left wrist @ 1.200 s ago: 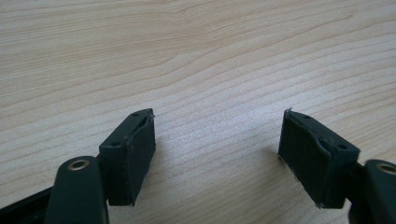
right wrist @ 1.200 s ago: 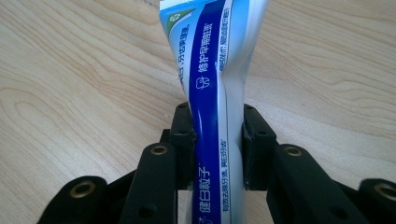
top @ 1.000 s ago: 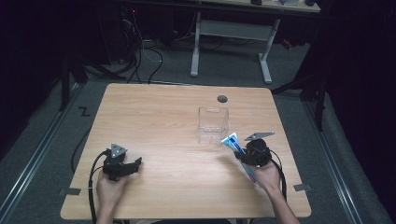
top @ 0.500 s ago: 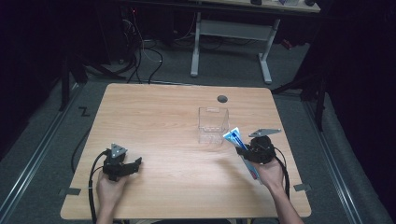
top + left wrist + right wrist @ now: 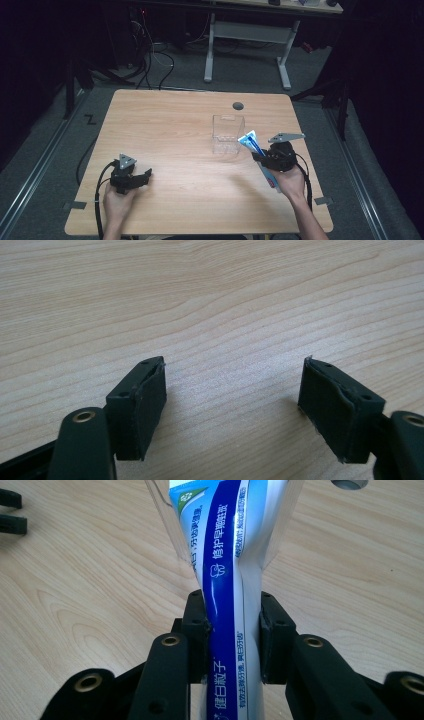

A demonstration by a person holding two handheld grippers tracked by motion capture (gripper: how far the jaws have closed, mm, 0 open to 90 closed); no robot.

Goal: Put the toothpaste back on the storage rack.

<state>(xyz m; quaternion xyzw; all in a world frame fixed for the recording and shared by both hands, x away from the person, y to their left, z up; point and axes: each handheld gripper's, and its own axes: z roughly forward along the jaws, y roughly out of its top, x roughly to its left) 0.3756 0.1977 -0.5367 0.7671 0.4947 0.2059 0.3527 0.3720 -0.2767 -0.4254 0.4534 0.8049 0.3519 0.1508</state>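
A blue and white toothpaste tube (image 5: 257, 155) (image 5: 227, 580) is squeezed between the jaws of my right gripper (image 5: 265, 159) (image 5: 228, 630), held above the table at the right. The tube's flat end points up toward a clear plastic box (image 5: 227, 133) (image 5: 165, 500) that stands just left of it. My left gripper (image 5: 142, 176) (image 5: 232, 405) rests low on the wooden table (image 5: 175, 130) near the front left, jaws wide apart with only bare wood between them.
A round cable hole (image 5: 238, 106) (image 5: 349, 484) sits in the tabletop behind the box. A white desk frame (image 5: 247, 40) stands on the floor beyond the table. Cables trail from both grippers off the front edge.
My right gripper has carried the tube a little to the right and up, nearer the box's right side. The left gripper has stayed put.
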